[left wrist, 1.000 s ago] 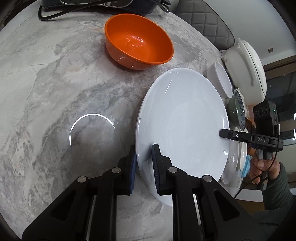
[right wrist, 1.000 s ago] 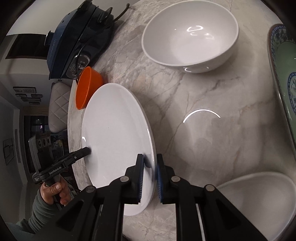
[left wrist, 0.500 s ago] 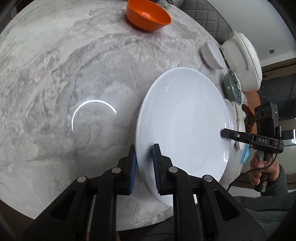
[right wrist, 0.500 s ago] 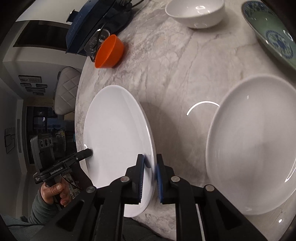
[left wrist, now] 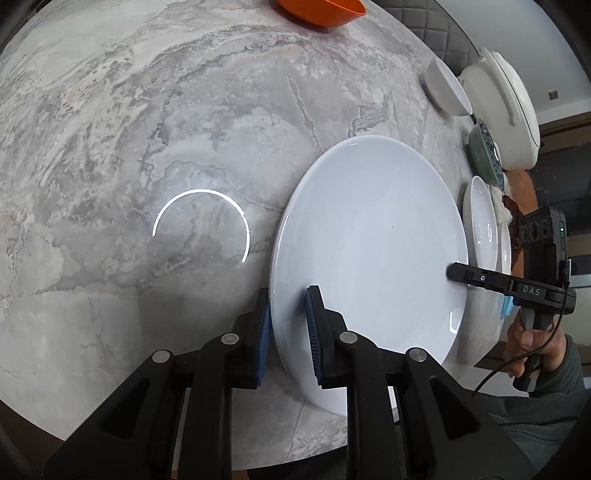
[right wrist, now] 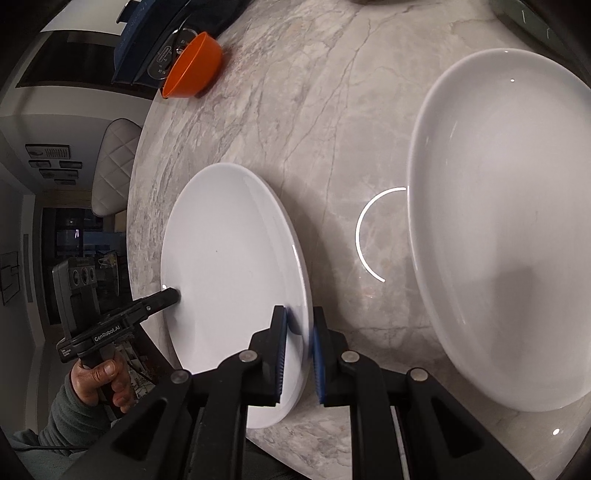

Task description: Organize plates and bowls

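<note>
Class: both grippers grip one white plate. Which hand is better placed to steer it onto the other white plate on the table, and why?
Right, probably. The right gripper grips the held plate's rim beside the resting white plate; the left gripper grips the opposite rim.

Left claw [left wrist: 288, 332] clamped the near rim of a white plate [left wrist: 369, 236] above the marble counter [left wrist: 147, 129]; right claw [left wrist: 452, 271] gripped its opposite rim.

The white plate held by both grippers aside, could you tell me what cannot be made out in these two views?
- Left wrist view: orange bowl cut off by the top edge.
- Left wrist view: second white plate seen edge-on, partly behind the held plate.
- Right wrist view: patterned dish clipped at the corner.
- Both views: held plate's underside hidden.
</note>
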